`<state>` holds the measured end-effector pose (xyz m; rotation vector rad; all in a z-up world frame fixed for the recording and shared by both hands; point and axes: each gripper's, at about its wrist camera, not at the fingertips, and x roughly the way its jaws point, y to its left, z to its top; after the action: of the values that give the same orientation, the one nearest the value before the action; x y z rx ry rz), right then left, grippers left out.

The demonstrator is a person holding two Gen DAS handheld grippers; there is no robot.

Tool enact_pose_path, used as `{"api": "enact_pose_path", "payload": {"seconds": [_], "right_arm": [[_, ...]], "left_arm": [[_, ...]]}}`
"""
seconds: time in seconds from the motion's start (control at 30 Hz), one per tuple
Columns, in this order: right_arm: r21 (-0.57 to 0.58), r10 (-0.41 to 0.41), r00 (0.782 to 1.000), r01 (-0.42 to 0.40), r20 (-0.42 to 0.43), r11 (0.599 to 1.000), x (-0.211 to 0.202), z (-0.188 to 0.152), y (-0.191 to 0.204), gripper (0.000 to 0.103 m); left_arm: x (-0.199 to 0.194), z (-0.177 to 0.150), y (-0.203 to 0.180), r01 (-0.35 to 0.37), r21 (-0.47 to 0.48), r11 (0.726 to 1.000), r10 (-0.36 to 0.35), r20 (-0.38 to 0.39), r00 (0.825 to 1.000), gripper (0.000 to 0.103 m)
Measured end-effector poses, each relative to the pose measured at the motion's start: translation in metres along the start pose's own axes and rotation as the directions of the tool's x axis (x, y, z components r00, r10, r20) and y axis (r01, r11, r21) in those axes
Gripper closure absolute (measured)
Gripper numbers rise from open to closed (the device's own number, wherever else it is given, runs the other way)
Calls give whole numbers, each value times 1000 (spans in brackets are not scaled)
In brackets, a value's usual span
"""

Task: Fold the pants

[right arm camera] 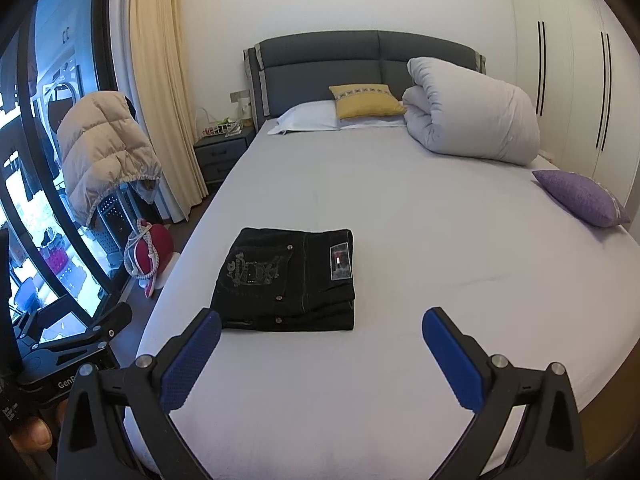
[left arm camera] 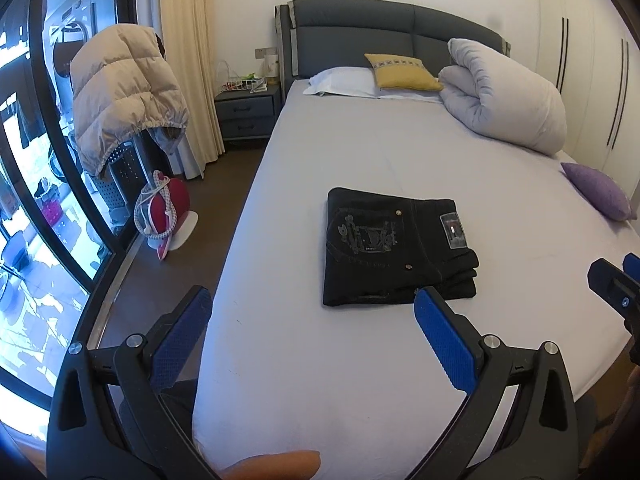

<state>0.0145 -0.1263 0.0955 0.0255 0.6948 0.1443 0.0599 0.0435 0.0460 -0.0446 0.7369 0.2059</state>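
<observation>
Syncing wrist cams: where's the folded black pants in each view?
Left wrist: folded black pants lie centre frame on the bed, just beyond the open left gripper, whose right fingertip overlaps their near edge in the image.
Right wrist: pants lie left of centre, beyond the open right gripper's left finger.
Shared landmark: yellow pillow at the headboard.
</observation>
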Motion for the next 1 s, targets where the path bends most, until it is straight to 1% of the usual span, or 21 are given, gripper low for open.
{"api": "enact_pose_path", "payload": {"seconds": [0.2, 0.5, 1.0], "right_arm": [[0, 2, 999, -2, -32, 1000, 8, -1, -3, 0], [-9, 6, 998, -7, -58, 1000, 14, -3, -2, 0], [-16, 6, 998, -7, -68, 1000, 17, -7, 0, 0]], "left_arm": [[15, -2, -3, 5, -2, 1000, -5, -22, 1000, 0], [31, -4, -5, 8, -8, 1000, -8, -41, 999, 0], [34, -5, -5, 10, -11, 1000, -11, -45, 999, 0]]}}
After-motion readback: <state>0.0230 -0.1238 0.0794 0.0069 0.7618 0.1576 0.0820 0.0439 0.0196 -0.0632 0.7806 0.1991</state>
